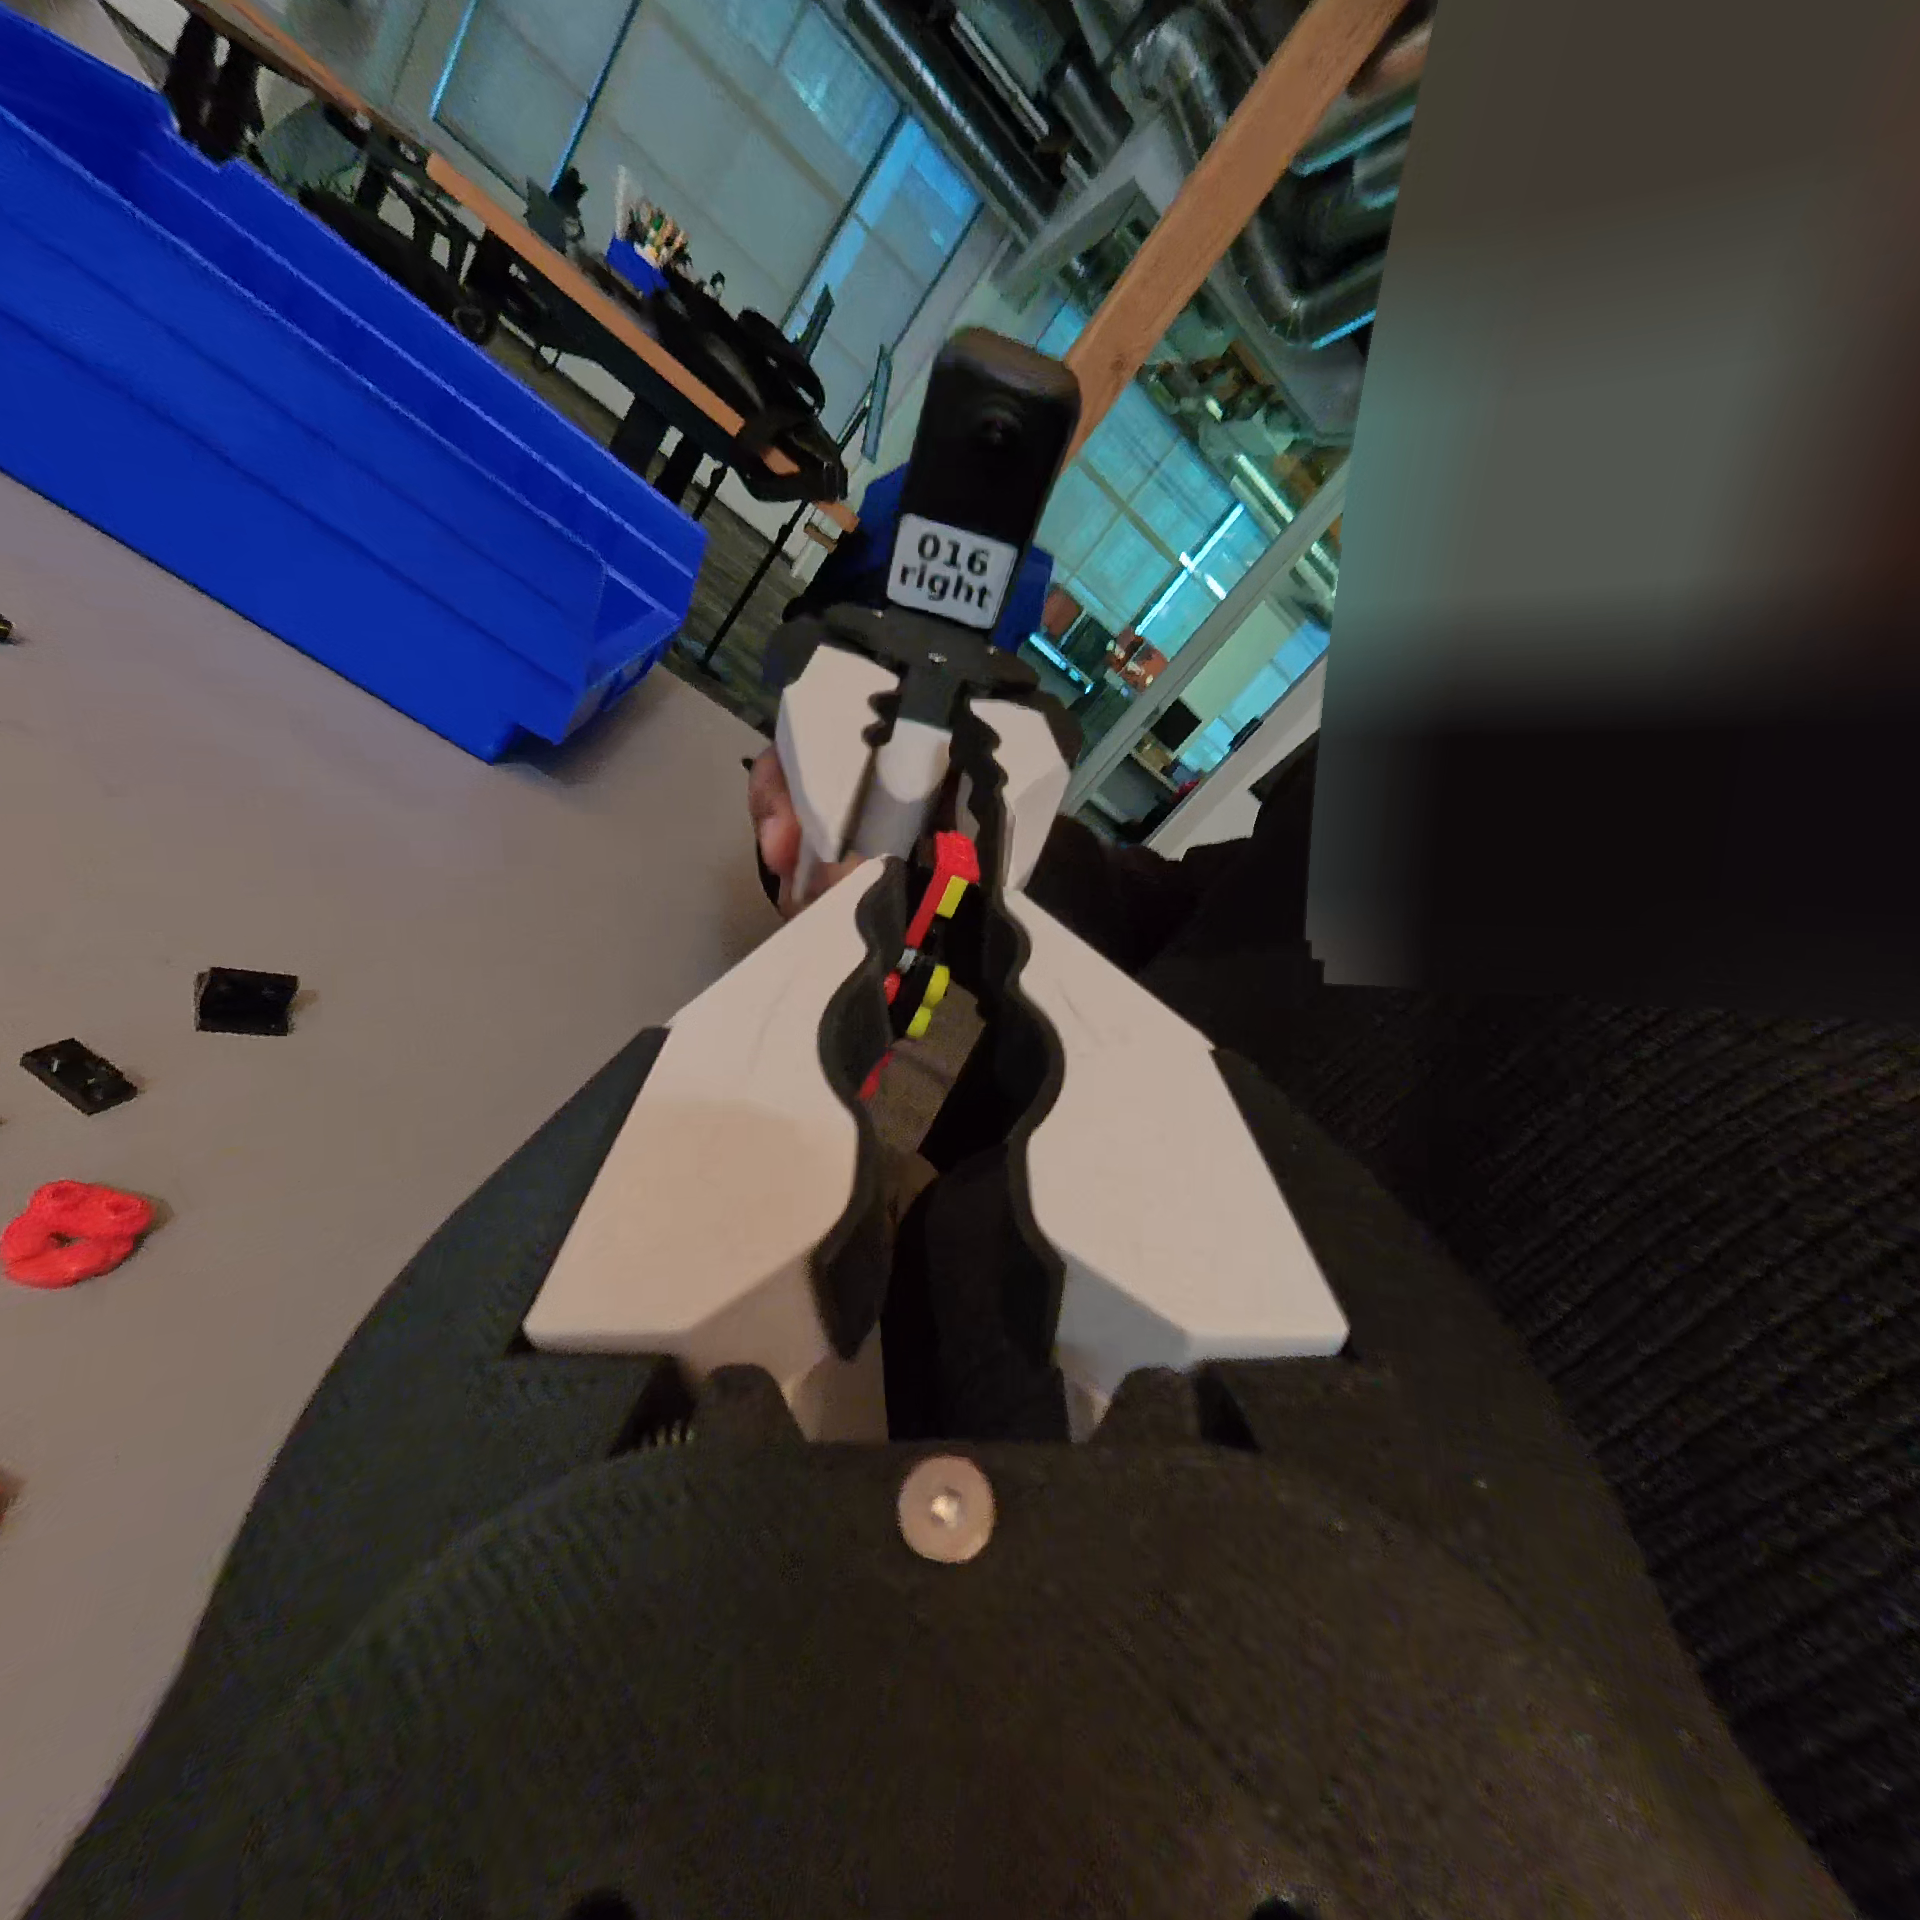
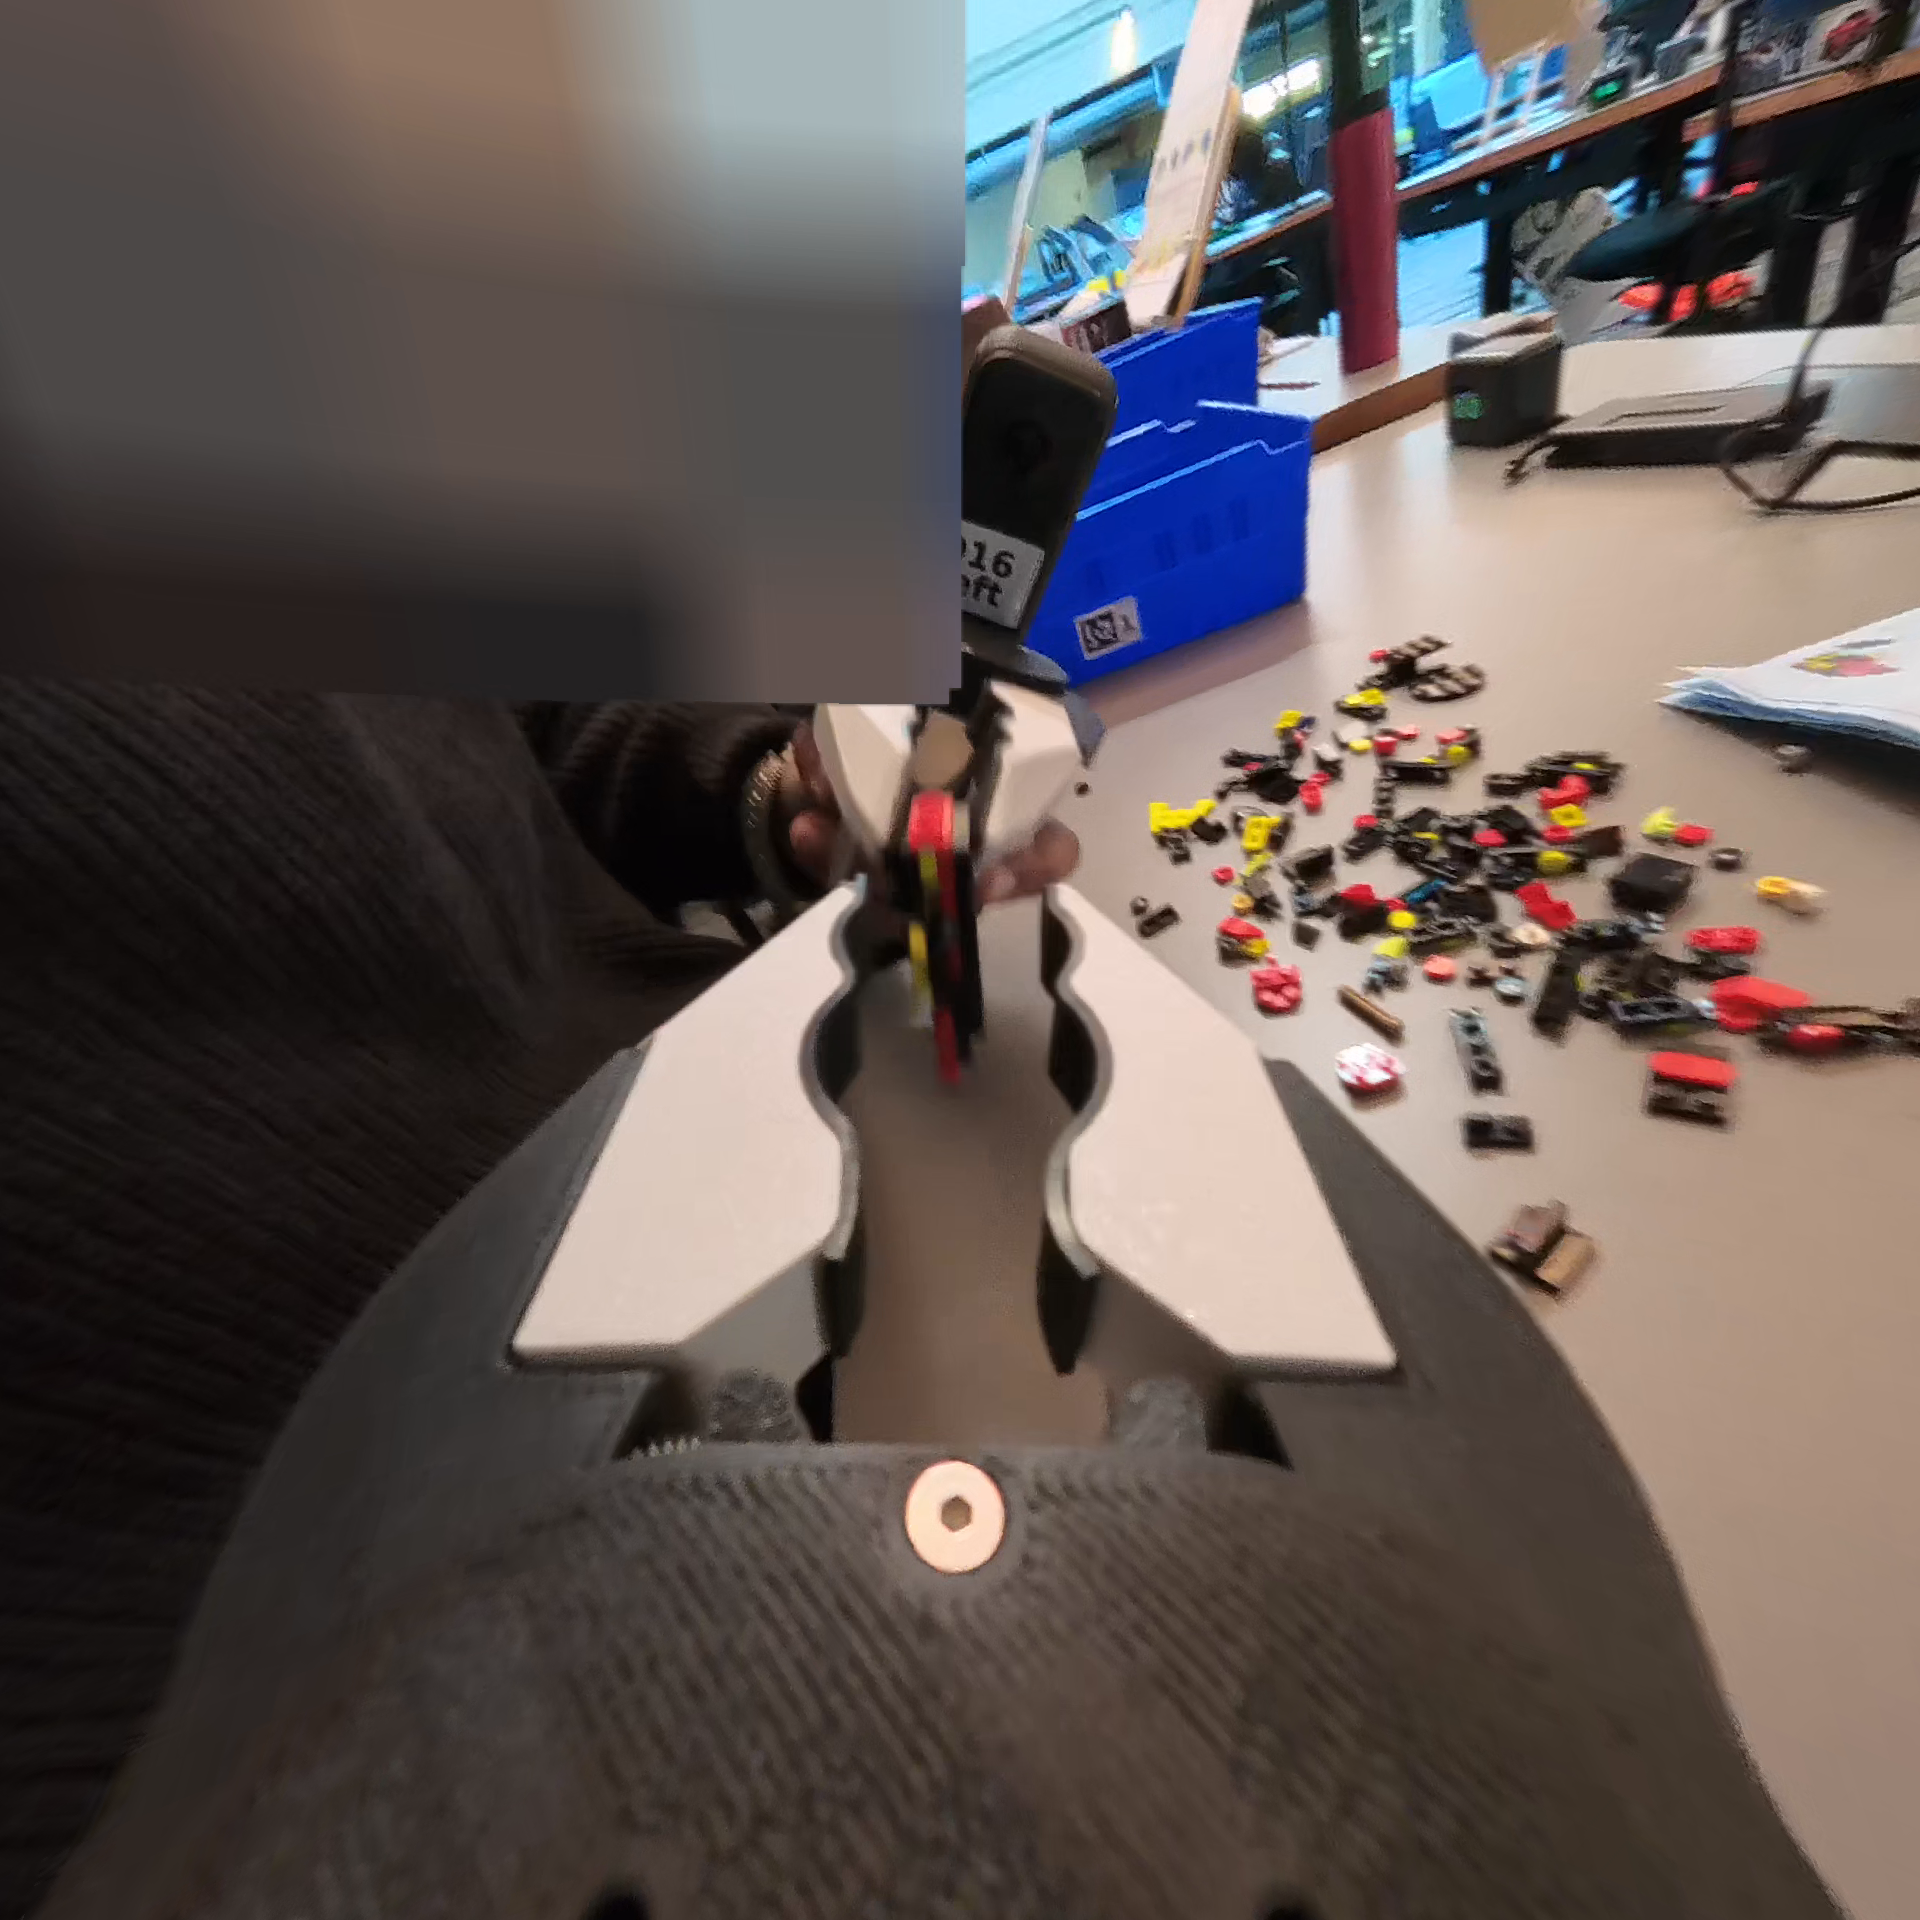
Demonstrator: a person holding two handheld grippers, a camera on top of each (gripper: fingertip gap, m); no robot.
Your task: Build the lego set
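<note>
I had the small red, yellow and black lego assembly (image 1: 928,971) clamped between the fingers of my left gripper (image 1: 940,914), lifted above the bench (image 1: 364,935) rather than resting on it. In the right wrist view the same assembly (image 2: 943,935) stood nearly straight up and down, its long axis running away from me, with its near end reaching into the gap of my right gripper (image 2: 951,914). Those fingers (image 2: 1164,1091) stood apart on either side of it, not touching as far as I could tell. So the right gripper was the free one, pointed nose to nose at the left. To my right, loose lego pieces (image 2: 1507,883) lay scattered on the grey bench, with blue bins (image 2: 1174,520) farther off and an instruction booklet (image 2: 1818,686) at the far right. The room behind was a workshop with long tables.
</note>
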